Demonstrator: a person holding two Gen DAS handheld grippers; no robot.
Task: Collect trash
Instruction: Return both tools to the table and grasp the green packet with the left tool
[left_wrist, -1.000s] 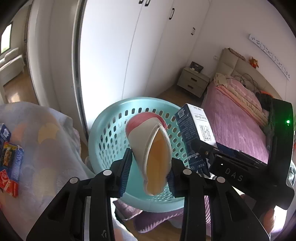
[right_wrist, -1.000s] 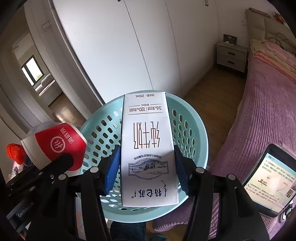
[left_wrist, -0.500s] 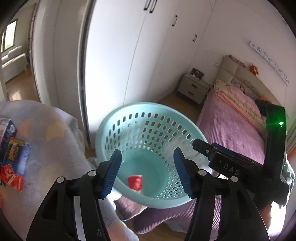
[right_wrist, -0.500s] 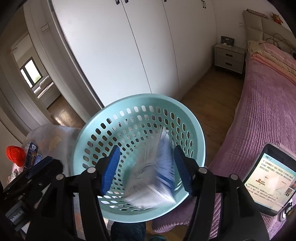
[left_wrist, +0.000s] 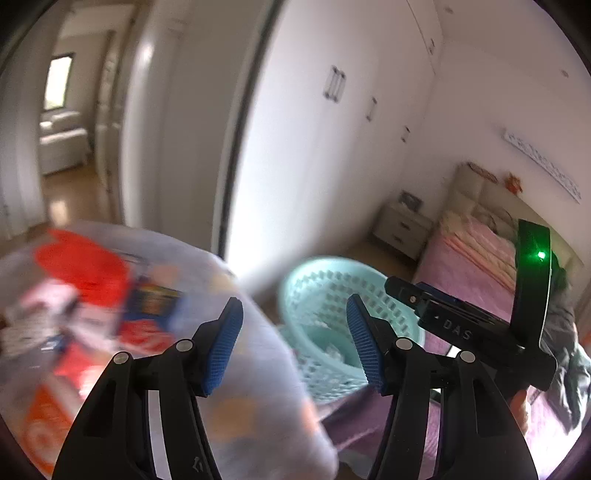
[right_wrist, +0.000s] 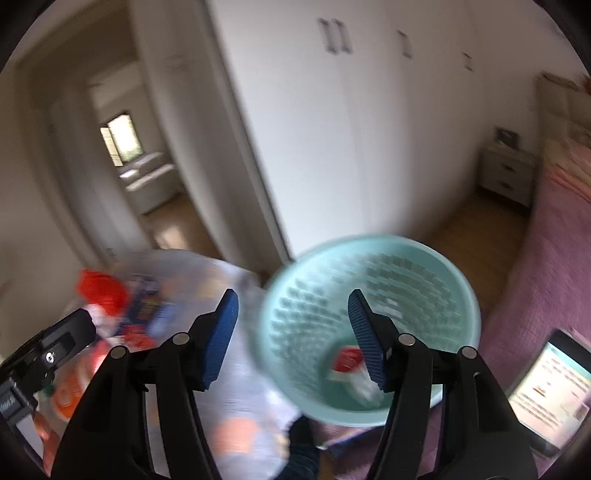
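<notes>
The turquoise perforated basket stands beside the bed; a red-and-white cup lies in its bottom with a pale carton beside it. It also shows in the left wrist view. My left gripper is open and empty, over the edge of a cloth-covered table. My right gripper is open and empty, above the basket's left rim. Blurred red, blue and orange wrappers lie on the table; they also show in the right wrist view.
White wardrobe doors stand behind the basket. A pink bed is to the right, with a nightstand beyond. A lit phone screen lies on the bed. An open doorway is at the left.
Both grippers let go of the cup and the milk carton, which fell into the basket. Both have since swung left toward the table; the views are motion-blurred.
</notes>
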